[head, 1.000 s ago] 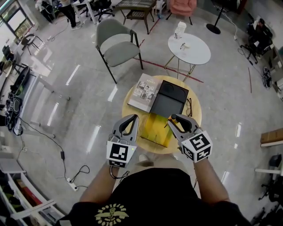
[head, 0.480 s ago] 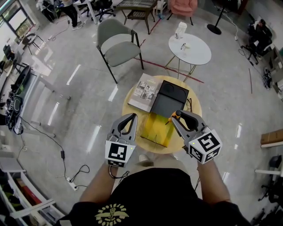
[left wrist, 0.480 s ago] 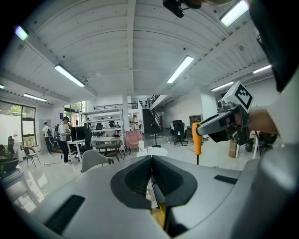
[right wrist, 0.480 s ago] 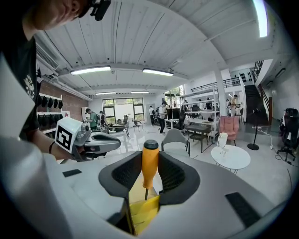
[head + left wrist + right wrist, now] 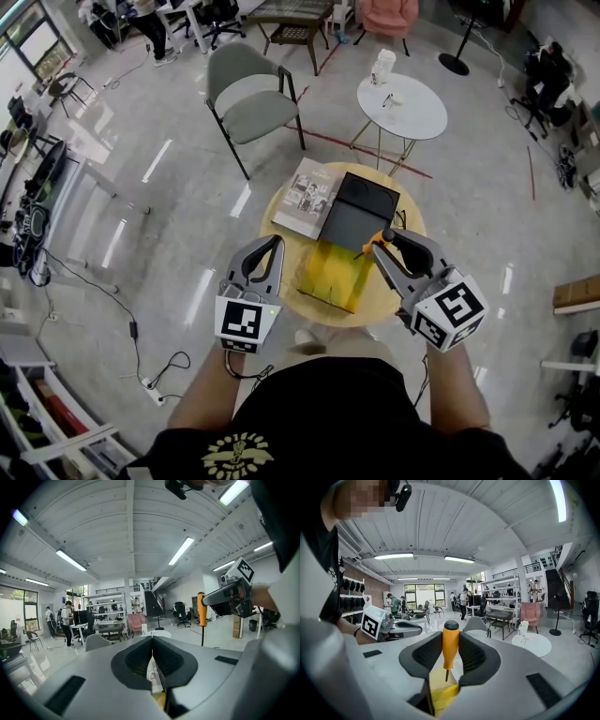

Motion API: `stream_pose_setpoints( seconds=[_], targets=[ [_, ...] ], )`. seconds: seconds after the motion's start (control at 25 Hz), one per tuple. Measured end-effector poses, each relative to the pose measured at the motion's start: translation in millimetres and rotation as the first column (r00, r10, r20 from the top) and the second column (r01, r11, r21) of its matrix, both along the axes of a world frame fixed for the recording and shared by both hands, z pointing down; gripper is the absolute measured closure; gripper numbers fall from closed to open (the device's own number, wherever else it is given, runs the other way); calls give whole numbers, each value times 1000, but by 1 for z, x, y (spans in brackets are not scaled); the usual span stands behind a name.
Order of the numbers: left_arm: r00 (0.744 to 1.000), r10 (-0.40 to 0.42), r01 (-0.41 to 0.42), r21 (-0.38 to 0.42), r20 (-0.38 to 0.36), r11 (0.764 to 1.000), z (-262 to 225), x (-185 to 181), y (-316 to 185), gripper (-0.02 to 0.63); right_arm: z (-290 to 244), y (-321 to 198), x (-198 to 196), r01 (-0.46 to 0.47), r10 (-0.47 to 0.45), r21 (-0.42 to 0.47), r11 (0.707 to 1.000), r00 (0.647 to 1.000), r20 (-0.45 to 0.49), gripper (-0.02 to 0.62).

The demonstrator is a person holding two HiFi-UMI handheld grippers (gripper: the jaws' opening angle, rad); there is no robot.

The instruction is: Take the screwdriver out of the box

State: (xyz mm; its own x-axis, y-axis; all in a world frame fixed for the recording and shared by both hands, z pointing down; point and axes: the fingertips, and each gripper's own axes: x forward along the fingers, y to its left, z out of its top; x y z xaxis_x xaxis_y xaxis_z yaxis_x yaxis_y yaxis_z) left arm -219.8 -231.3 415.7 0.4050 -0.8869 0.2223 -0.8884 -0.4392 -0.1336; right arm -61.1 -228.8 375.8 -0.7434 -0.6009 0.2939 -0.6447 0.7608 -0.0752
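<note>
In the right gripper view, the right gripper [image 5: 451,641] was seen with its jaws closed on the orange handle of the screwdriver [image 5: 450,645] and kept apart only by the handle's thickness. The tool was held upright, black cap up and thin shaft pointing down over the open yellow box [image 5: 440,692]. In the head view only an orange glimpse of the handle was given, at the box's far right corner. In the left gripper view the tool's whole length was shown from the side.

The left gripper [image 5: 152,654] was seen with its jaws brought together and nothing between them, just left of the box. Behind the box, a black case [image 5: 356,211] and a magazine [image 5: 305,194] were shown in the head view on a round wooden table [image 5: 411,246]. Black-and-white square markers [image 5: 241,322] were carried on each gripper; the magazine's print was too small to be read.
</note>
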Motion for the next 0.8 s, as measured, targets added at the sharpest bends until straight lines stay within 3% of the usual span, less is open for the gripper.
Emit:
stream_pose_setpoints(
  seconds=[0.8],
  targets=[
    [1000,15,-15,7,14,1000,-9,-8,5,589,-9,4,-3,-18,18,28,999,1000,-7,471]
  ],
)
